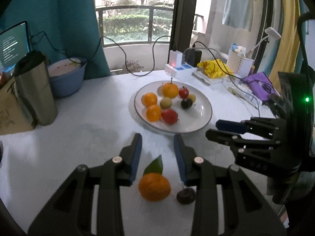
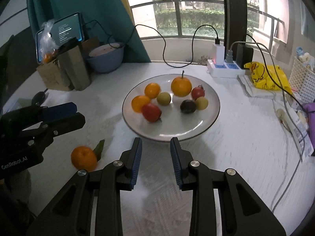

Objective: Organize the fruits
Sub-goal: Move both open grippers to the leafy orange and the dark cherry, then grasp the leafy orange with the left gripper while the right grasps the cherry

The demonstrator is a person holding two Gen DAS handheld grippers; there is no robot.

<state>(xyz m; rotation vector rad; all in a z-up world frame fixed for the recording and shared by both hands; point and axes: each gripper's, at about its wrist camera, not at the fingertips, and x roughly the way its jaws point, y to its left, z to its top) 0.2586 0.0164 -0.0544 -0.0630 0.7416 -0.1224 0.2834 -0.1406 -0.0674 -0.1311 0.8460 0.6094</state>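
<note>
Left gripper (image 1: 157,137) jaws wide open, holding nothing, hanging over a leafed orange (image 1: 154,186) that lies on the white table (image 1: 69,147), near of the plate (image 1: 196,125). Dark round fruit (image 1: 185,195) just right of that orange, under the right finger. Plate centre: three oranges, two red fruits, two yellowish ones, one dark fruit. Right gripper (image 2: 156,140) jaws also wide open and empty, fingertips at the plate's near rim.

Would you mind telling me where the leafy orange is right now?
In the left wrist view the leafy orange lies on the table, off the plate, between the open left gripper fingers, beside a dark fruit.
</note>
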